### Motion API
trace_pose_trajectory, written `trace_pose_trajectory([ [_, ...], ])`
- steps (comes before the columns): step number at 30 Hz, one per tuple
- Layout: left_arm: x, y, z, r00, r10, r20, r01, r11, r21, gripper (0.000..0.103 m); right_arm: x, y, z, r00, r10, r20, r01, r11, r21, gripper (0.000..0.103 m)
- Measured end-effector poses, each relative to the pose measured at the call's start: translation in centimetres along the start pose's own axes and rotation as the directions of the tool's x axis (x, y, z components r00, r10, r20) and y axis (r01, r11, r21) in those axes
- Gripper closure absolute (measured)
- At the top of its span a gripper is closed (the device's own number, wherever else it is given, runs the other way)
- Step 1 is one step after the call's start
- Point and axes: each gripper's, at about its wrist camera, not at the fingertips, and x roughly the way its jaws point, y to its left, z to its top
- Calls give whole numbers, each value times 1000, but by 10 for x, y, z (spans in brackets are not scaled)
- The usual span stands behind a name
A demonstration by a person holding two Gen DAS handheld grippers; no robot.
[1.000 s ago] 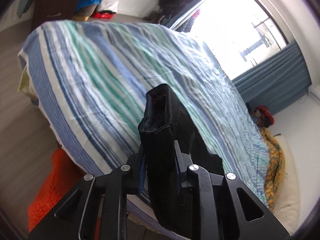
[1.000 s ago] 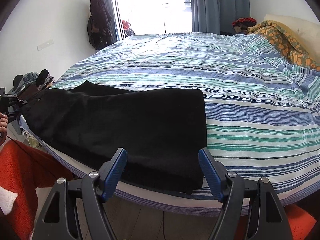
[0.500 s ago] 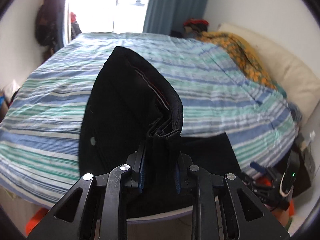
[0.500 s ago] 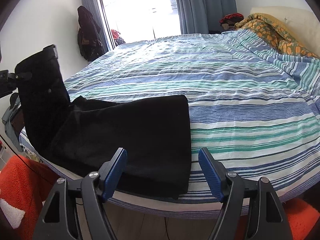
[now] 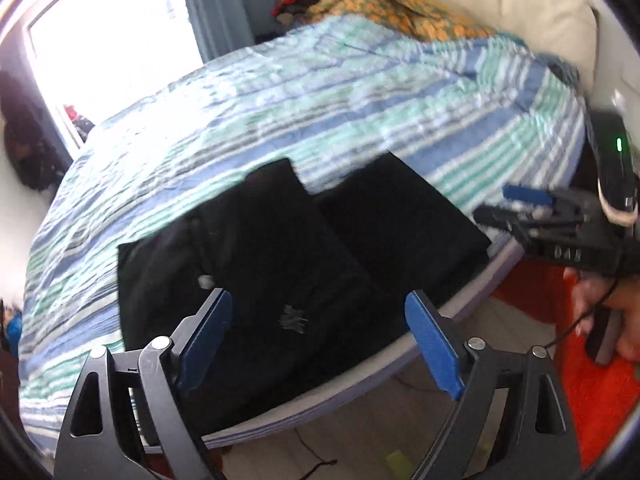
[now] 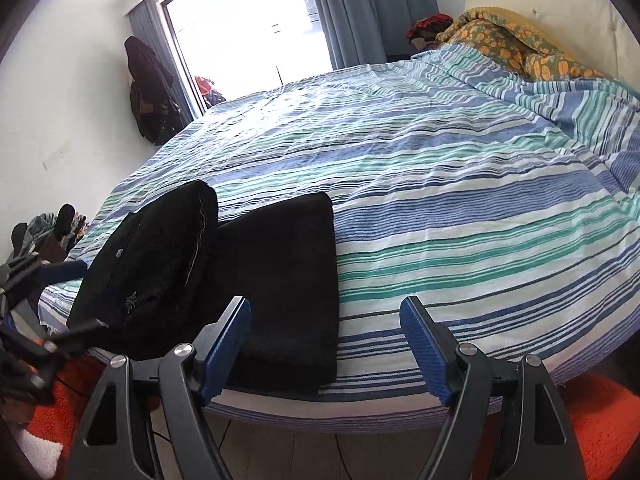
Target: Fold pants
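On the striped bed [image 6: 440, 184], near its front edge, the black pants [image 6: 256, 280] are lying, one end folded over the rest. Before that edge the left hand-held gripper [image 5: 320, 336] is hovering, its jaws having just been opening, nothing between them; the right hand-held gripper [image 6: 325, 346] is gaping too, released.

Pants [image 6: 280, 280]: matt black cloth, slightly fuzzy. Bedspread [image 6: 460, 208]: crinkled striped woven cloth. Rug [image 5: 600, 392]: shaggy orange pile. Gripper pads [image 6: 424, 348]: ribbed blue, rubbery-looking; frames matt black plastic, shiny metal pins. Floor [image 6: 360, 456]: pale wood-look planks.
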Motion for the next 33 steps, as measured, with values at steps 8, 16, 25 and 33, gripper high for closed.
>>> trace_pose_trajectory([
  [8,49,93,-25,975,148,-167,-193,936,-294,21,2,9,1,1000,15,-4,-15,1000,-16,26],
  [16,71,12,-35,961,216,-174,-221,975,-11,19,5,28,-3,999,29,-22,-31,996,-89,26],
  [25,68,12,-37,965,174,-195,-192,978,-79,15,6,31,-5,999,28,-32,-31,994,-103,26],
  [33,63,0,-40,966,171,-196,-191,978,-87,15,8,30,-4,999,34,-33,-38,994,-102,26],
])
